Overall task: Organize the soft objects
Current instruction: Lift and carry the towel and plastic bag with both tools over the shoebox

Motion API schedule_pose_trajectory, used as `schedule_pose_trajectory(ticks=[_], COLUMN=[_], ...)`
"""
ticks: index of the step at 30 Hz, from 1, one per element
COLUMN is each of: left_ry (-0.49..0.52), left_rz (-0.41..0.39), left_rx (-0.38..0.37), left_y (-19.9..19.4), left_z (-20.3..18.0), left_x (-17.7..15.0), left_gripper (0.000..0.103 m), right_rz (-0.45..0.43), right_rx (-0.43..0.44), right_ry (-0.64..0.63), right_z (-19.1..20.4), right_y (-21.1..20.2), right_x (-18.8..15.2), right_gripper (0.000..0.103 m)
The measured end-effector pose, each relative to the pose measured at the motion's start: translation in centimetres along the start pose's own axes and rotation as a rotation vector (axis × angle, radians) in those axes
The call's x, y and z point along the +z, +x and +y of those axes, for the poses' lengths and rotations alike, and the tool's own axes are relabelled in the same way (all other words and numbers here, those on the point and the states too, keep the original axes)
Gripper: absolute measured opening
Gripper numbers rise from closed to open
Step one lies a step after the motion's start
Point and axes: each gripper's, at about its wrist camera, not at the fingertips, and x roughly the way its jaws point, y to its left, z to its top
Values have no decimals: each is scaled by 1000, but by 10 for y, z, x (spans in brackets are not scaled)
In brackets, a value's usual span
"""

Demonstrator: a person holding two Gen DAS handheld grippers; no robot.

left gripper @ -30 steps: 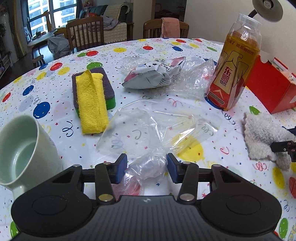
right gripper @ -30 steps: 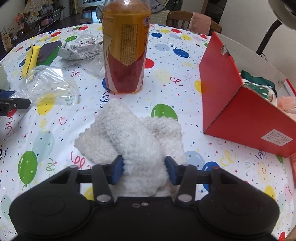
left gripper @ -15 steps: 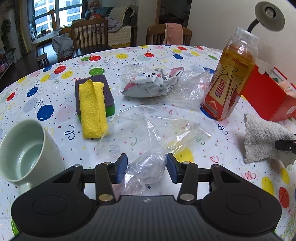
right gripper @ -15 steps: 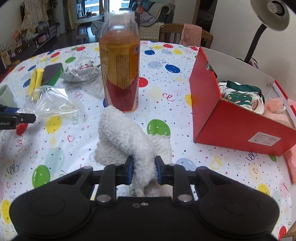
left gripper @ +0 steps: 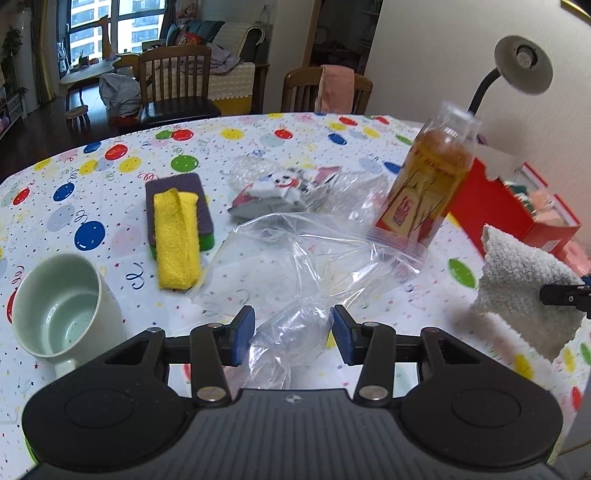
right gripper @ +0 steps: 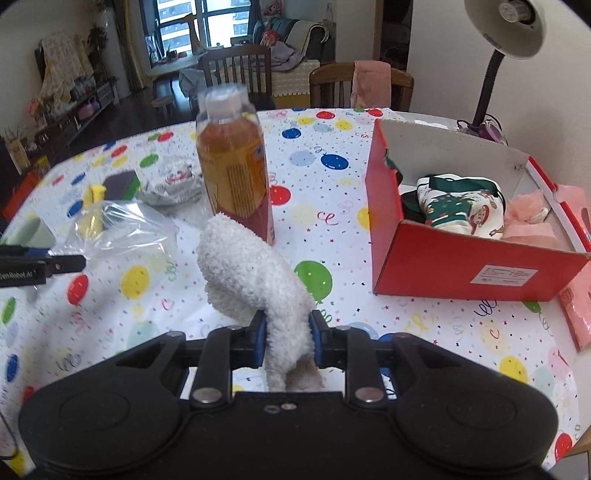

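Note:
My right gripper is shut on a white fluffy cloth and holds it lifted above the table; the cloth also shows in the left wrist view. A red box to the right holds a patterned cloth and a pink cloth. My left gripper is open, its jaws on either side of a bunched clear plastic bag, not squeezing it. A yellow cloth lies on a purple and green sponge.
A tall orange drink bottle stands just behind the white cloth. A pale green mug stands at the left. A crumpled printed wrapper and bubble wrap lie mid-table. A desk lamp stands behind the box. Chairs ring the far edge.
My right gripper closed on the white cloth and lifted it off the table. My left gripper rose with the plastic bag between its open jaws.

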Motion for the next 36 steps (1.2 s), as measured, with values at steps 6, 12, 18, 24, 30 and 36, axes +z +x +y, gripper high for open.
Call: schedule_pose_trajectory(ticks=[6,12,18,24,30,36], left_ry=[6,35,67,90,114,150], left_rz=[-14,-32,-57,-87,-119,-117], left_rx=[-44,-97,-141,-166,-195,-208], left_y=[-15,-30,-44,-53,-58,-47], left_z=[-17,-39,-62,-85,-113,-136], left_x=[13,24,36,51,68,75], left_gripper=[45,45,45,45,45,45], right_rz=[-33,-46,-84,-125,-156,-172], right_rx=[28,45,85,87,65,50], right_ry=[42,79,122,126,131,144], right_z=[-8,-14,-25,-38,-62,-89], right_y=[-24,-41,-60,-73,-79,-80], right_x=[14,27,41,54,65,69], right_gripper=[23,23,23,23,23,23])
